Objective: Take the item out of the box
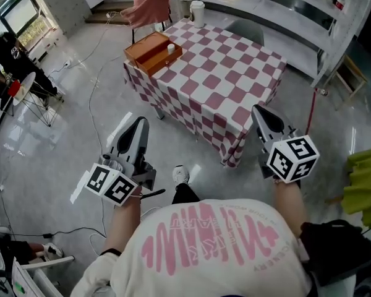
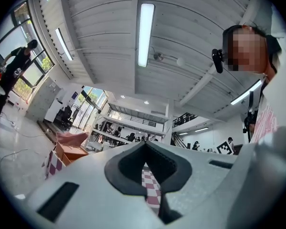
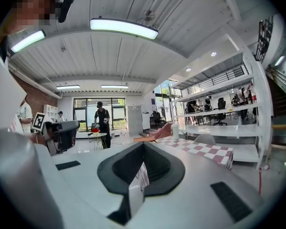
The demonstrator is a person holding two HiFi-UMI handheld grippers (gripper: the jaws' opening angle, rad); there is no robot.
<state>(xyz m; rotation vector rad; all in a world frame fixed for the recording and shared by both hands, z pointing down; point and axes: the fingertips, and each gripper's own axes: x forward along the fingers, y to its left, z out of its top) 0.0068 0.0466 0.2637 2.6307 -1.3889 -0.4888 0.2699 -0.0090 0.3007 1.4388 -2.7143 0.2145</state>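
Both forearms were held out in front of the torso, one gripper in each hand, both pointing roughly level toward the table (image 1: 235,79) with the red-and-white checked cloth.

Left gripper (image 1: 138,125): over the bare floor, well apart from the table's near left side. In the left gripper view its jaws stood together at the tips, with nothing gripped. Only a sliver of checked cloth showed behind the pads.

Right gripper (image 1: 260,112): in the head view it sat just beside the cloth's near corner. In the right gripper view its jaws were closed together on nothing.

The orange box (image 1: 149,53) sat open on the far left corner of the table. A small white item (image 1: 170,47) stood inside it near the right wall. Both grippers were well apart from the box.
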